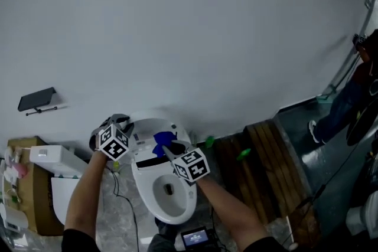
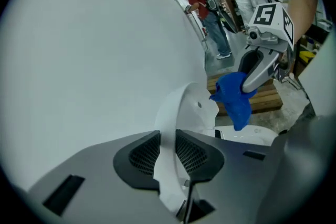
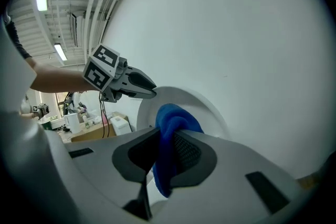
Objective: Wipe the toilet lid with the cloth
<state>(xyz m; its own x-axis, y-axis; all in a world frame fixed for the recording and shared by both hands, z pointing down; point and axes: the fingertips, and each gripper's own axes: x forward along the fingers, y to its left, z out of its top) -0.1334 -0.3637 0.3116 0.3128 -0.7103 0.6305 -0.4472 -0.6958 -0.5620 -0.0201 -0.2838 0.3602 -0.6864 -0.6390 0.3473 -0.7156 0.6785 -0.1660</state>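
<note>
Blue and soft, the cloth [image 3: 169, 126] is bunched into a thick fold and clenched between the dark, mesh-textured pads [image 3: 188, 150] of the right gripper [image 3: 167, 153], with a loose tail drooping below them. At about nine o'clock from it in the head view, the left gripper [image 2: 168, 150] is clamped on the thin curved rim of the toilet lid [image 2: 184, 107], a smooth white shell standing raised over the bowl [image 1: 143, 183]. The cloth hangs just beside the lid's inner face, toward three o'clock of the gripped rim; whether it touches cannot be told. The bowl is glossy, oval and open, at six o'clock of both grippers. Beyond the lid rises a plain matte white wall [image 1: 195, 26]. A slatted wooden pallet [image 1: 260, 153] lies at three o'clock of the toilet, and a brown cardboard box [image 1: 38, 203] at nine o'clock. Farthest off, at one o'clock in the left gripper view, stands a person [image 2: 202, 2] in a red top
</note>
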